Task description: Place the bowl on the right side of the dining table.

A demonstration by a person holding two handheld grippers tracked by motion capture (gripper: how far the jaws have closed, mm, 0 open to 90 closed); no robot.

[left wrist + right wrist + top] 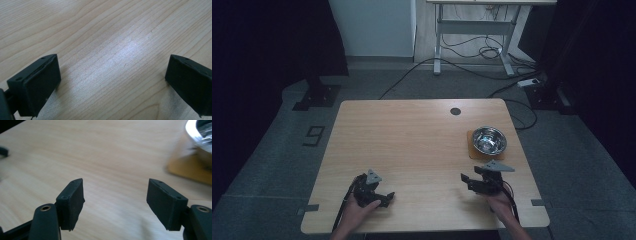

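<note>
I judge the work as barely begun, since nothing is in my grasp yet. My left tool (388, 198) rests low over the pale wood-grain tabletop (412, 145) near its front edge, jaws spread wide with only bare wood between them. My right tool (468, 181) sits at the front right, jaws likewise parted and holding nothing. The shiny round steel bowl (489, 139) stands on a square brown cork mat (473, 149) just beyond the right tool, near the tabletop's right edge, untouched. What is left, as I read it, is everything: reaching forward to the bowl, closing on its rim, and moving it.
</note>
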